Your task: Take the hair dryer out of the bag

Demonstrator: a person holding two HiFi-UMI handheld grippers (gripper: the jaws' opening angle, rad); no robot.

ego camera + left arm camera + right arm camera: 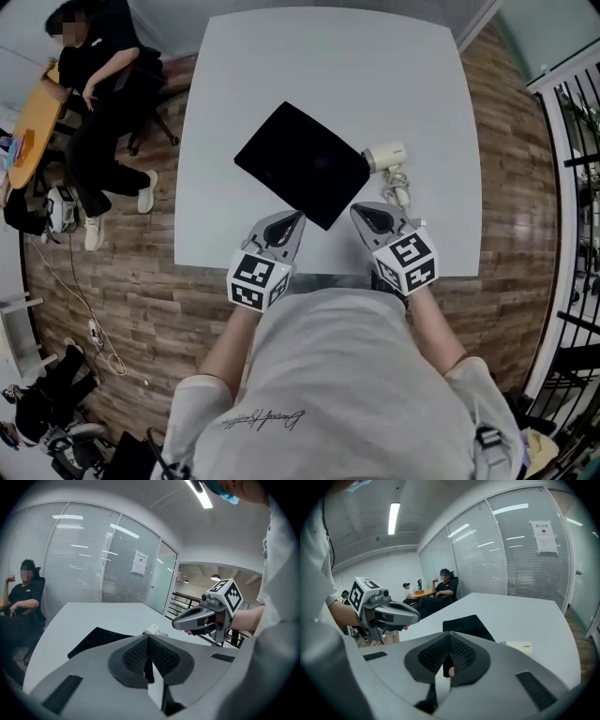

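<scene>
- The take-out step looks done. The hair dryer (386, 157) is seen outside the bag (302, 164), and nothing is held by either gripper. It is judged that little is left to do. The next move may only call for the grippers to be drawn back and kept clear of the things on the table.
- One white table (328, 56) is seen, with the bag and the hair dryer on it.
- One person (94, 84) is seen sitting on a chair off the table's far left corner. Anyone further back is too small to be counted.
- One black bag is counted. It lies flat on the table, turned like a diamond, and looks empty.
- Two grippers are counted. The left gripper (298, 218) is clenched, with nothing between its pads. The right gripper (360, 213) is clenched too, and it is also empty. Both are held by the table's near edge, one on each side of the bag's near corner.
- One hair dryer is counted. It is white and lies on the table just beside the bag's right corner. Its handle is pointed toward the right gripper, which is near it but not on it.
</scene>
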